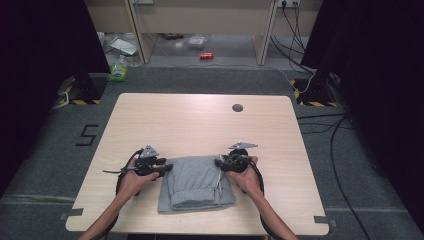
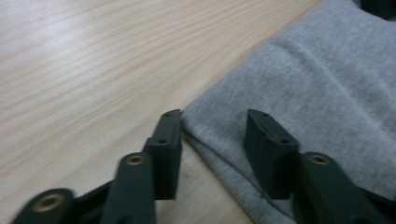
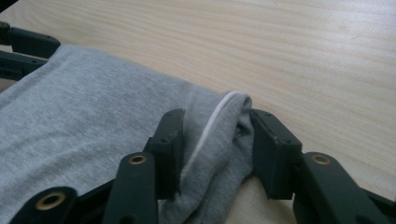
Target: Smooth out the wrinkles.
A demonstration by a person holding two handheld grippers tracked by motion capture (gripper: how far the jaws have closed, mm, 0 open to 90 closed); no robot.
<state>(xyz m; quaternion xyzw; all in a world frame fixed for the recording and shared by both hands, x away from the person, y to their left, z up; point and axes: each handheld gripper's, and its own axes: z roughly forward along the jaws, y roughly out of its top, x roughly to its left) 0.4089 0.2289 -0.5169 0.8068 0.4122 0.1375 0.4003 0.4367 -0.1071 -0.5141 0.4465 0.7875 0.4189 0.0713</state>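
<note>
In the high view, a folded grey garment (image 1: 196, 183), apparently sweatpants with ribbed cuffs toward the person, lies flat on the near half of the wooden table (image 1: 200, 122), between the two hands. The left gripper (image 1: 166, 167) sits at the garment's far left corner and the right gripper (image 1: 220, 163) at its far right corner, both low over the table. In the left gripper view, the jaws stand partly open and straddle the corner of the garment (image 2: 299, 93): one jaw rests at the fabric edge on the bare wood, the other lies over the cloth, and a gap shows between the pads and the fabric, so no firm hold is evident. In the right gripper view, the jaws bracket a bunched fold of the garment (image 3: 93, 121) with a white drawstring (image 3: 212, 122) running through it; the fabric fills the space and touches both pads, which reads as a pinch on the cloth. Handling judgement: the material is soft, light and limp, with a matte knit surface that should resist slipping. It will sag and unfold if lifted by one layer. Take hold at the two far corners, through all layers, and keep the drawstring from snagging.
</note>
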